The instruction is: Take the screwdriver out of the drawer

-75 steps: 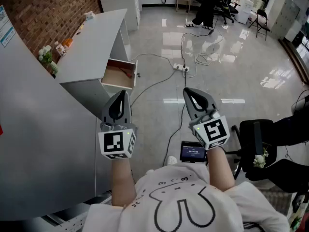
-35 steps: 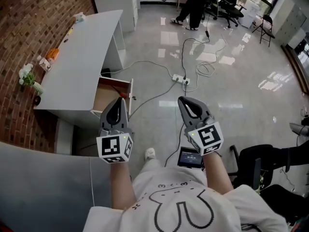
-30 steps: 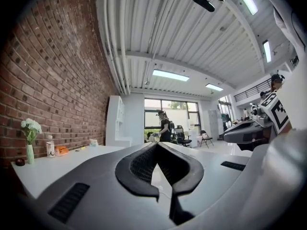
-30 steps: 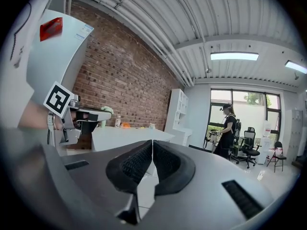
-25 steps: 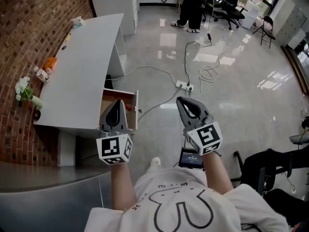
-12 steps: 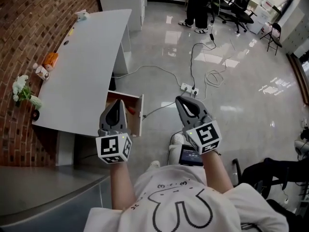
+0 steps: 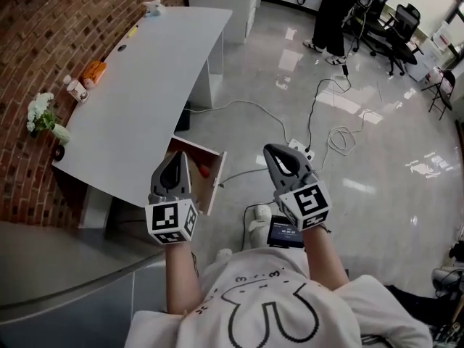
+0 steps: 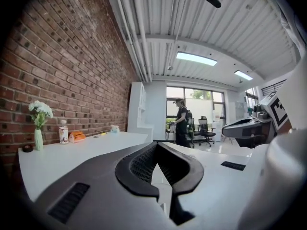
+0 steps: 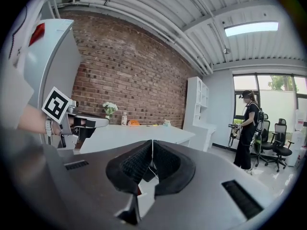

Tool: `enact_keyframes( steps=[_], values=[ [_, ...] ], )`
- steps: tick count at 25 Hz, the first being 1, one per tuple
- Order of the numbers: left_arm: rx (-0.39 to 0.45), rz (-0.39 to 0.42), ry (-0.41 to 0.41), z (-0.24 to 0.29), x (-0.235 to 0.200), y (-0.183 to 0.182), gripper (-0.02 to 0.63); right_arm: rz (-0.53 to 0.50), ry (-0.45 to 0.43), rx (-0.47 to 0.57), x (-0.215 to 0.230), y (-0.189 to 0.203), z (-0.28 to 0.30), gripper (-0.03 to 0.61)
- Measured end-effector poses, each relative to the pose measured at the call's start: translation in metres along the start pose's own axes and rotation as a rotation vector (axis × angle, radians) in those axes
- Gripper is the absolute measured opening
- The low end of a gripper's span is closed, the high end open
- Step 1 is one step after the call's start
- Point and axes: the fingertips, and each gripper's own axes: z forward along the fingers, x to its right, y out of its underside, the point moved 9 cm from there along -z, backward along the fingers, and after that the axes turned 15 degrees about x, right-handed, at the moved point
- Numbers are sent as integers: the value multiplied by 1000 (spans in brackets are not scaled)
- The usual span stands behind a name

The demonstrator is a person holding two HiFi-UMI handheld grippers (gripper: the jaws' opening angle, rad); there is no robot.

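A wooden drawer point(image 7: 215, 183) stands pulled out from under the white desk point(image 7: 145, 85). A red handle, likely the screwdriver point(image 7: 204, 171), shows inside it, partly hidden behind my left gripper. My left gripper point(image 7: 182, 155) hovers over the drawer's near end, jaws shut and empty; its tips meet in the left gripper view point(image 8: 156, 144). My right gripper point(image 7: 270, 149) is held to the right of the drawer over the floor, also shut with nothing in it point(image 9: 152, 141). Neither touches the drawer.
On the desk's far edge by the brick wall stand a flower vase point(image 7: 43, 114), a small bottle and an orange packet point(image 7: 93, 71). A power strip with cables point(image 7: 301, 149) lies on the floor. A person point(image 7: 332, 13) stands by office chairs beyond. A grey counter point(image 7: 51, 267) is at lower left.
The desk and open drawer have come closer and swung to lie under my left gripper. Both grippers stay shut and level in front of me.
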Motion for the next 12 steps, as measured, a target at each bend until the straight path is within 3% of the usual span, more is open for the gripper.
enact_keyframes(
  steps=[12],
  values=[
    [-98, 42, -264, 68, 28, 38, 9, 38, -237, -28, 120, 47, 68, 20]
  ],
)
